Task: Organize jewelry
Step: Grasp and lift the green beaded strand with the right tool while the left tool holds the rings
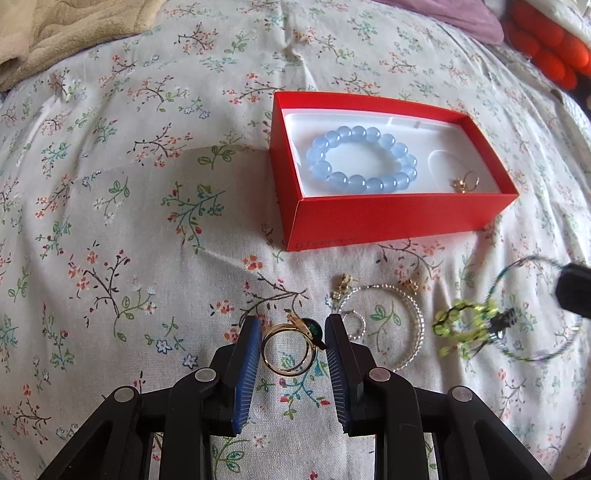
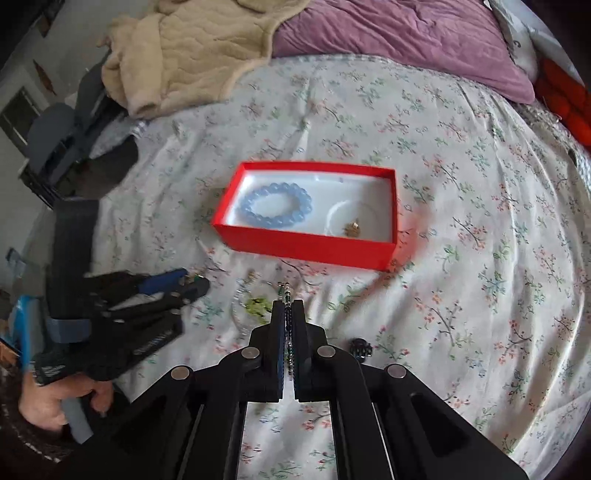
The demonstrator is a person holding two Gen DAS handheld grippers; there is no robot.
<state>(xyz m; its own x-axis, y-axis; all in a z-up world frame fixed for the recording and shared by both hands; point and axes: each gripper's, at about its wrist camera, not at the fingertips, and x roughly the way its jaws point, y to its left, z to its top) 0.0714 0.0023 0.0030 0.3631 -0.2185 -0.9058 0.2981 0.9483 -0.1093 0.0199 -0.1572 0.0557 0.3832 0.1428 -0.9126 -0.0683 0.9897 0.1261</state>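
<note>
The left wrist camera sat close above the floral bedspread point(image 1: 147, 184), tilted steeply down along its own fingers, with the red box point(image 1: 388, 218) just ahead. The right wrist camera hung higher and farther back (also angled down), taking in more of the bed, the purple quilt point(image 2: 406, 33) at the far end, and the left gripper point(image 2: 184, 282) at its left. Both views shared the box and the bedspread around it.

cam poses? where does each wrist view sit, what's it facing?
Left wrist: on the left gripper, angled down at bedspread; its pads grip a gold ring.
Right wrist: on the right gripper, angled down, shut on a beaded bracelet; left gripper and a hand visible.
Shared: red box, blue bracelet.
</note>
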